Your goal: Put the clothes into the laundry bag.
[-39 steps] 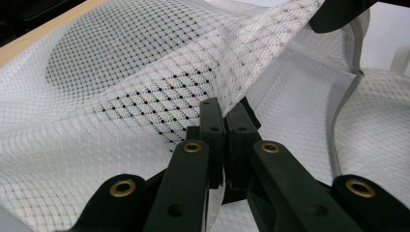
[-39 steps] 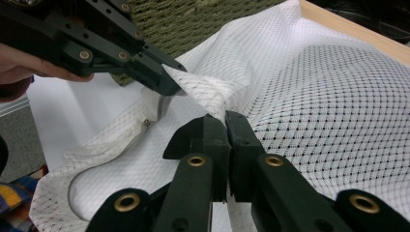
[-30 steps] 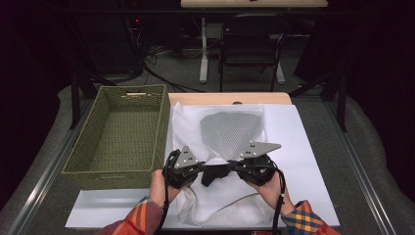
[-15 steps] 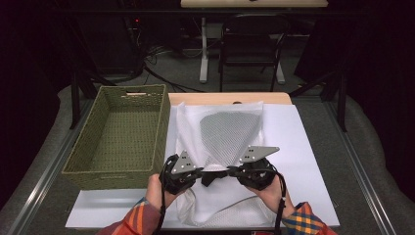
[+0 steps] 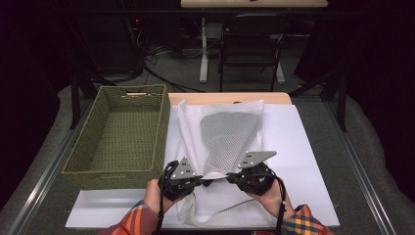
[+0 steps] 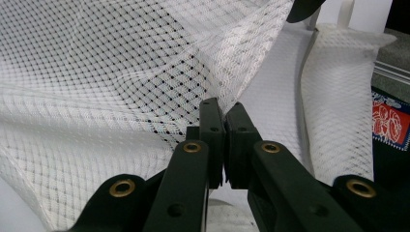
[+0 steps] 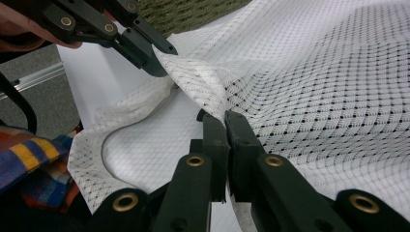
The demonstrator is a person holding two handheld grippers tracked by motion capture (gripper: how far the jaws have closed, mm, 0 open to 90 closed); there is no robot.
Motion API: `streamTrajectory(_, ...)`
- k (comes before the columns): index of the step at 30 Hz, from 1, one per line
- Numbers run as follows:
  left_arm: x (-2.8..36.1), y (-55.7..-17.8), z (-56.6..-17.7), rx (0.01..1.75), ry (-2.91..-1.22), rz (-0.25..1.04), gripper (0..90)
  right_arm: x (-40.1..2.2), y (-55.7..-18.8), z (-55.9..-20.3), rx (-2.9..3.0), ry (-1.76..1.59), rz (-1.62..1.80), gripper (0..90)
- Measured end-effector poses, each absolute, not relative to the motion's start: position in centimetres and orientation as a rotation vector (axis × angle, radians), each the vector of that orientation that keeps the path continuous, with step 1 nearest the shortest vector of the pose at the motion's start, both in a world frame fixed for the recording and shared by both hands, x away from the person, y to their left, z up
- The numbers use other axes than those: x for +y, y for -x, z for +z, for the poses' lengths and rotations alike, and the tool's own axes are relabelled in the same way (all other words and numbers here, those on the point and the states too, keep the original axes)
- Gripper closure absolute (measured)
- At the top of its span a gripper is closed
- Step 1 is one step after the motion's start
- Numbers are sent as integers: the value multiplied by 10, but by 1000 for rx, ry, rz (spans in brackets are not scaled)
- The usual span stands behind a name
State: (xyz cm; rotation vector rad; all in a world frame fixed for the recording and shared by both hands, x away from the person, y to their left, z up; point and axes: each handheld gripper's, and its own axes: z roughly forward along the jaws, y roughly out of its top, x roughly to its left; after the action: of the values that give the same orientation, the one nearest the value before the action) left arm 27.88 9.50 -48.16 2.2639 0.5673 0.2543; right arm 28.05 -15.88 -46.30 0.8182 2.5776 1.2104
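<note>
Both tongs are clamped on the white mesh bag [image 5: 220,142]: the left tongs [image 5: 201,182] and right tongs [image 5: 234,177] pinch its near fold, close together. The bag lies on a white sheet [image 5: 298,161] covering the grey tabletop [image 5: 362,171]. A woven green basket [image 5: 122,134] sits just left of it. Beyond, a dark room with a chair [image 5: 252,44] and floor cables [image 5: 161,73].

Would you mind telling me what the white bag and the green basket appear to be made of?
The white bag looks like a soft synthetic mesh: an open diamond weave you can see through, draping in folds. The green basket seems woven from fibre or paper cord, matte olive, with a tight plaited texture; which fibre exactly is unclear.
</note>
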Motion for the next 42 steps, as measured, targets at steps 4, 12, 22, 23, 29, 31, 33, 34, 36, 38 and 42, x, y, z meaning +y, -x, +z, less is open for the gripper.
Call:
streamTrajectory(4, 94, -278, -486, 550, -2297, 239, 879, -159, -279, -469, 2597, -827, 1199, 875)
streamTrajectory(12, 91, -279, -496, 547, -2325, 169, 877, -161, -278, -478, 2633, -849, 1183, 874)
streamTrajectory(22, 85, -283, -513, 558, -2418, 97, 875, -158, -280, -496, 2699, -868, 1123, 874)
streamTrajectory(23, 85, -284, -514, 556, -2427, 91, 875, -158, -280, -498, 2704, -865, 1114, 873)
streamTrajectory(29, 83, -285, -522, 556, -2467, 50, 869, -157, -283, -511, 2738, -867, 1090, 871)
streamTrajectory(31, 82, -286, -525, 555, -2480, 40, 864, -157, -284, -516, 2751, -879, 1070, 870)
streamTrajectory(33, 82, -287, -526, 550, -2493, 31, 859, -156, -286, -520, 2762, -879, 1053, 868)
streamTrajectory(34, 81, -286, -527, 553, -2498, 30, 852, -156, -287, -522, 2768, -881, 1040, 867)
streamTrajectory(36, 80, -287, -529, 553, -2511, 19, 840, -156, -288, -526, 2778, -892, 1023, 866)
streamTrajectory(38, 80, -288, -532, 553, -2515, 4, 819, -155, -289, -531, 2790, -892, 1007, 862)
streamTrajectory(42, 80, -290, -536, 552, -2531, -26, 775, -151, -292, -539, 2808, -884, 964, 856)
